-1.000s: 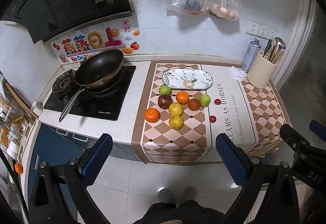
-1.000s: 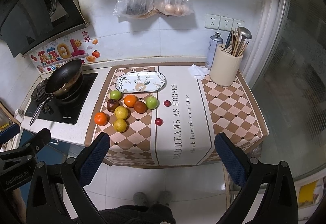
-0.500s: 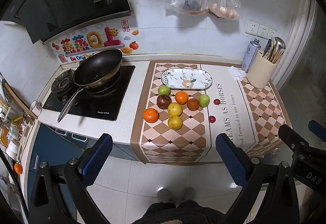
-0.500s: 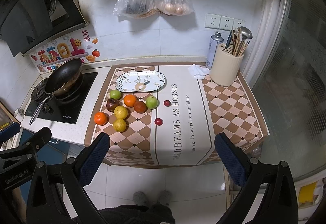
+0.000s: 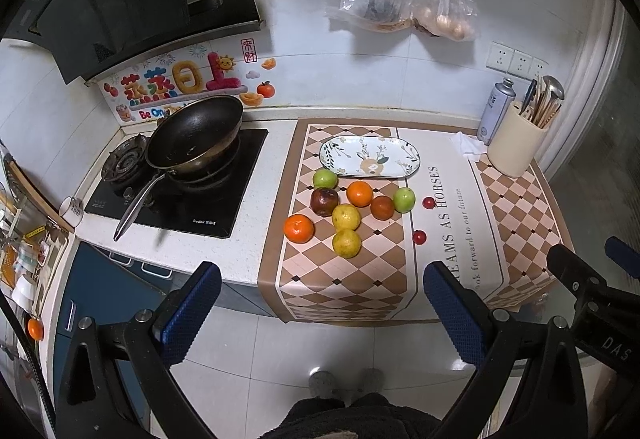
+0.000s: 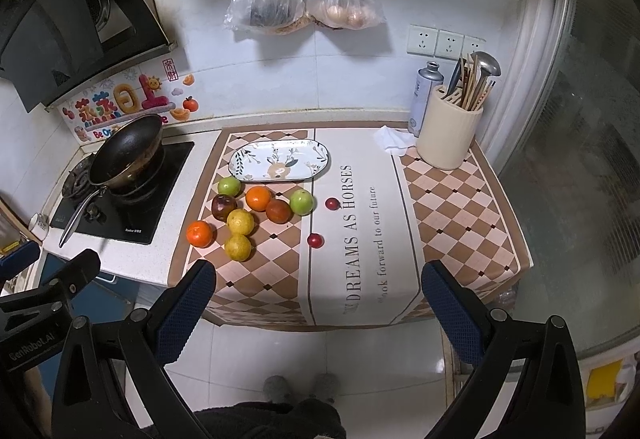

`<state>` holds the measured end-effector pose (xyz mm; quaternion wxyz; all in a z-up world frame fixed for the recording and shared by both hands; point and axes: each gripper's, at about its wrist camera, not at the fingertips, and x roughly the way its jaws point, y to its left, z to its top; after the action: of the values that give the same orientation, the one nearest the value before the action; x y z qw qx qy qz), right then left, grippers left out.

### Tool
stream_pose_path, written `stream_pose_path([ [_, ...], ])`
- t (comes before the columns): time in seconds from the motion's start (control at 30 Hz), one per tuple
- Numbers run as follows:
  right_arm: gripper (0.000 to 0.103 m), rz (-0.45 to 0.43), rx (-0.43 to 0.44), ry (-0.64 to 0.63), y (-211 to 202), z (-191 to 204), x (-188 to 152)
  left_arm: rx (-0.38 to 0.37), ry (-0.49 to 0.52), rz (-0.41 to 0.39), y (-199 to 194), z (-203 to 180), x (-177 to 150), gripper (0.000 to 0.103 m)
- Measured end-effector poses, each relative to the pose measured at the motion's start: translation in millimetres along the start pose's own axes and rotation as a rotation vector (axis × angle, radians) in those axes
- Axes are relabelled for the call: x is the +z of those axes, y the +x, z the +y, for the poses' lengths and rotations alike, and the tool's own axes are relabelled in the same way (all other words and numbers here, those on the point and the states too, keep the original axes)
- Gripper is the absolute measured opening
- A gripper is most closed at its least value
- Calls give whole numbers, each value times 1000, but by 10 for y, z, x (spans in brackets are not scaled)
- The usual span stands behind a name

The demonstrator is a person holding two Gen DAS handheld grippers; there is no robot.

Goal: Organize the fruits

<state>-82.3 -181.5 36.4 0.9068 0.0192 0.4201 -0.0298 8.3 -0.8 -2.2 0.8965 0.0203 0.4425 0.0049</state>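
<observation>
Both grippers hang above the floor, short of the bench; nothing is held. Left gripper [image 5: 320, 295]: fingers spread wide, empty. Right gripper [image 6: 318, 293]: the same. Slippered feet show at bottom centre in both views.

Step judged: approach, before any first pick. No fruit lies on the plate [image 5: 370, 157] yet.

Fruit sits mid-frame on the checked runner [image 5: 340, 279], clustered just below the plate. Nearest: a yellow citrus [image 5: 346, 243] and an orange [image 5: 298, 228]. Behind them: a second yellow citrus [image 5: 346, 217], a dark apple [image 5: 324, 201], another orange [image 5: 359, 193], a brown-red fruit [image 5: 382, 207] and two green apples [image 5: 404, 200] [image 5: 324, 179]. Two small red fruits [image 5: 419, 237] lie apart to the right.

Next move likely: bring one gripper down over a near fruit and close gently; round fruit may roll.

Far: wok [image 5: 194, 137] on the hob, utensil pot [image 5: 516, 147] at right.

The left view shows shelves at its left edge; the right view shows a glass door at its right.
</observation>
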Motion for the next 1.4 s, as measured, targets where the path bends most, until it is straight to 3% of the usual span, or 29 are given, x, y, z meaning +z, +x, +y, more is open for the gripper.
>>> stream_pose_path([
  [0.57, 103, 5, 3, 31, 91, 10, 19, 2, -7, -17, 52, -5, 38, 103],
  [0.77, 103, 9, 76, 147, 274, -33, 6, 153, -41, -161, 265, 223, 136, 103],
  [0.9, 103, 51, 108, 178, 607, 87, 12, 238, -55, -175, 591, 583, 240, 103],
  [1.1, 103, 148, 162, 177, 1487, 451, 57, 288, -84, -29, 1315, 979, 331, 103],
  [1.27, 103, 336, 212, 149, 2697, 831, -33, 289, -105, 109, 1925, 1171, 352, 103],
  [1.4, 101, 463, 234, 127, 3650, 1105, -163, 263, -139, 267, 2531, 1237, 332, 103],
])
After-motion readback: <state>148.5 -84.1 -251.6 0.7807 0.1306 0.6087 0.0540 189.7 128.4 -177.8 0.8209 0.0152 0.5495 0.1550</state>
